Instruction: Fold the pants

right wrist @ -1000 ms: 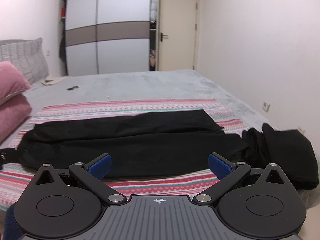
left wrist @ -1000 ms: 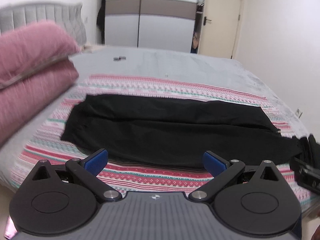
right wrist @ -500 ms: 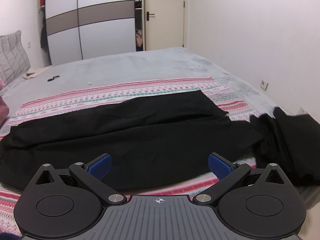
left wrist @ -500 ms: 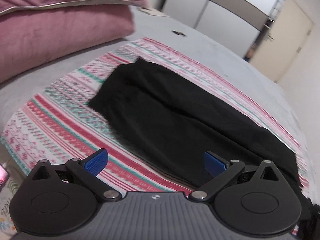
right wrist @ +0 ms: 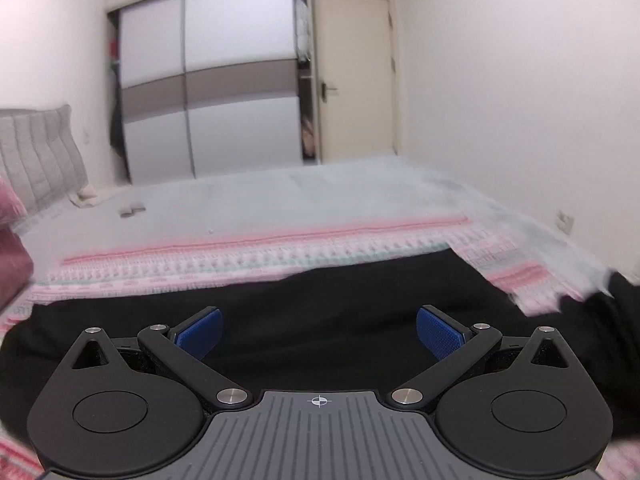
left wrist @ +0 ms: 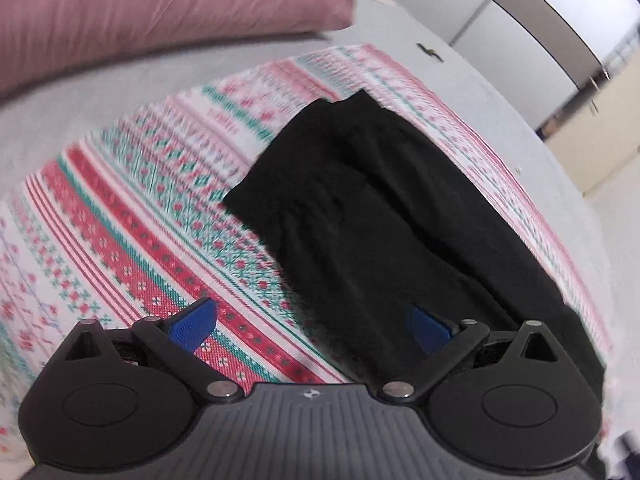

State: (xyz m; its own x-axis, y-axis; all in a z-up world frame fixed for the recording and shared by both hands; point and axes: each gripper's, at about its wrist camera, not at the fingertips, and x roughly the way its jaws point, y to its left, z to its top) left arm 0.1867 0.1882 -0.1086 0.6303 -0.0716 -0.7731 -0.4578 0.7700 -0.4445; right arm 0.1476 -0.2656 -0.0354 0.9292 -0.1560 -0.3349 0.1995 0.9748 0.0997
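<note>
The long black fabric pants [left wrist: 380, 216] lie flat on the pink, red and green patterned blanket [left wrist: 132, 216] that covers the near part of the grey bed [right wrist: 280, 196], their long axis running along the bed's near edge, from the end by the pink pillows [left wrist: 160, 4] toward the far end by the white wall. They look already doubled, one leg on the other, so I'd judge the next fold is end to end.

The left gripper [left wrist: 312, 324] hangs over the blanket's near edge with its blue-padded fingers [left wrist: 192, 324] spread wide and nothing between them. The pants' end lies ahead and to its right; the right pad sits over black cloth, the left over bare blanket. This gripper is the nearer one to that pillow-side end.

The right gripper [right wrist: 318, 330] is likewise spread and empty, low over the pants' middle stretch, black cloth directly ahead of both pads. A second dark heap [right wrist: 616, 300] sits at the blanket's right corner, too blurred to identify.
</note>
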